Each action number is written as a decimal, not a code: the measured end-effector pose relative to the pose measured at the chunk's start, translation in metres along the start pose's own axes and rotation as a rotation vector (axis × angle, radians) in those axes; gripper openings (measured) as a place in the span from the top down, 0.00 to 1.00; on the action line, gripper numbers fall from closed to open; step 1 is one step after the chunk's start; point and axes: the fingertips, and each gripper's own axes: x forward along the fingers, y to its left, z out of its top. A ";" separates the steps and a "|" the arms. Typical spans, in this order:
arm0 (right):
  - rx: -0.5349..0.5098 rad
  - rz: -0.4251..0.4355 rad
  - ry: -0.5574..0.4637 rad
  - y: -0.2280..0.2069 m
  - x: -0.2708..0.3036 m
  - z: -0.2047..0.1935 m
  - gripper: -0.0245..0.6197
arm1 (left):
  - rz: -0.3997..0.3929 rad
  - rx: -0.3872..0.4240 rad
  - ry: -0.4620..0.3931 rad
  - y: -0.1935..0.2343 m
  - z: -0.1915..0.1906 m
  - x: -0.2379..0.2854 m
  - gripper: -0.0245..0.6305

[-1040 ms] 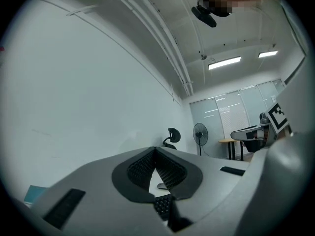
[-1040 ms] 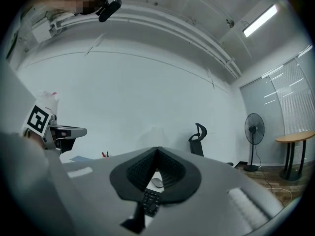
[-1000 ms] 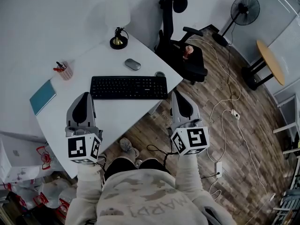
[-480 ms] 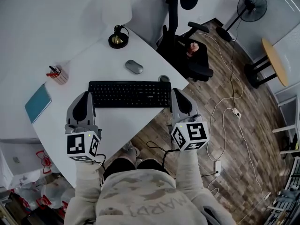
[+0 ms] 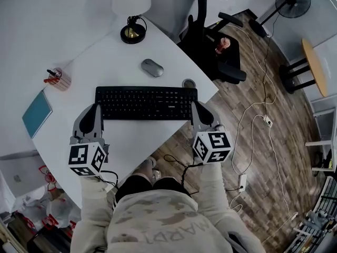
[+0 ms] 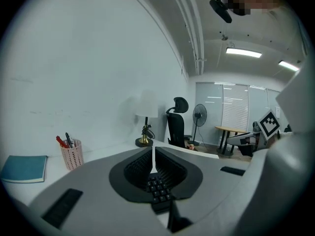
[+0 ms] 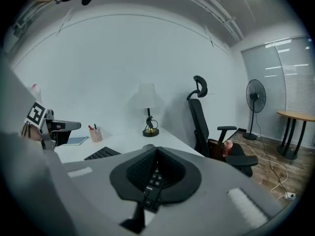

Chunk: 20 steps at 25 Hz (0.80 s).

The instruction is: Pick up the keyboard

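A black keyboard (image 5: 146, 103) lies flat on the white desk (image 5: 105, 62), close to its front edge. My left gripper (image 5: 96, 108) has its tips at the keyboard's left end, jaws shut with nothing between them. My right gripper (image 5: 199, 106) sits the same way at the right end, also shut. In the left gripper view the closed jaws (image 6: 154, 151) hang just over a strip of keys (image 6: 158, 190). The right gripper view shows its closed jaws (image 7: 157, 154) above the keyboard's end (image 7: 150, 188). I cannot tell whether either gripper touches the keyboard.
Behind the keyboard are a grey mouse (image 5: 151, 67), a small round object (image 5: 188, 83), a lamp (image 5: 131, 31), a pen cup (image 5: 57, 79) and a teal notebook (image 5: 37, 113). A black office chair (image 5: 218, 41) stands past the desk's right corner. Cables (image 5: 253, 120) run over the wooden floor.
Both grippers have moved forward and down, from a little short of the keyboard to its two ends. Their jaws stayed shut, and the keyboard has not moved on the desk.
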 end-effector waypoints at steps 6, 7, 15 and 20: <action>0.022 -0.002 0.107 -0.016 0.026 -0.034 0.87 | -0.001 0.031 0.144 0.018 -0.040 0.023 0.86; 0.031 -0.002 0.122 -0.019 0.030 -0.039 0.87 | 0.002 0.037 0.167 0.021 -0.046 0.027 0.84; 0.078 0.011 0.251 -0.039 0.055 -0.077 0.70 | 0.031 0.042 0.300 0.046 -0.084 0.053 0.70; 0.107 -0.001 0.307 -0.052 0.066 -0.095 0.63 | 0.034 0.015 0.370 0.055 -0.108 0.066 0.63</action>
